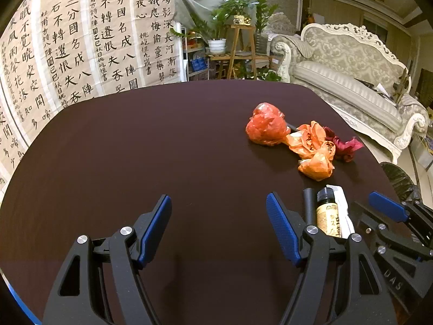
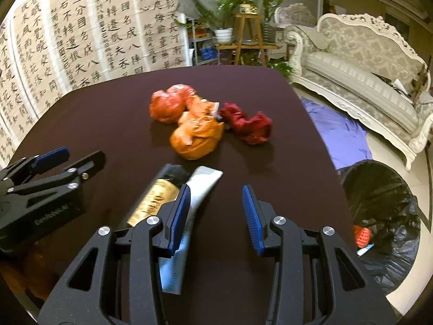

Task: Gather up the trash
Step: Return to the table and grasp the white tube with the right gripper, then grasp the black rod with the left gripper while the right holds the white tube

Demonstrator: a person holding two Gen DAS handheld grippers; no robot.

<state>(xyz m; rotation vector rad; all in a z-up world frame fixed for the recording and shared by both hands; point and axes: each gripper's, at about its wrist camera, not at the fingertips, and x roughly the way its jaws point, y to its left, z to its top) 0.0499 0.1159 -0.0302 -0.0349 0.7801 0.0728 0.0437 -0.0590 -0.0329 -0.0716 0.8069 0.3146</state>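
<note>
On the dark table (image 1: 162, 140) lie a crumpled red plastic bag (image 1: 266, 128), an orange plastic bag (image 1: 314, 149) and a dark red crumpled wad (image 1: 345, 146); they also show in the right wrist view: red bag (image 2: 169, 105), orange bag (image 2: 199, 135), dark red wad (image 2: 250, 123). A small brown bottle with a yellow label (image 1: 328, 216) and a white tube (image 1: 343, 211) lie near the front; the bottle (image 2: 155, 199) and tube (image 2: 197, 189) sit just left of my right gripper (image 2: 216, 205). My left gripper (image 1: 219, 216) is open and empty over bare table. My right gripper is open and empty.
A bin lined with a black bag (image 2: 384, 216) stands on the floor to the right of the table, with some trash inside. A pale sofa (image 2: 365, 62), plant stand (image 2: 249, 35) and calligraphy sheets (image 2: 67, 32) lie beyond the table. A blue cloth (image 2: 338, 132) lies on the floor.
</note>
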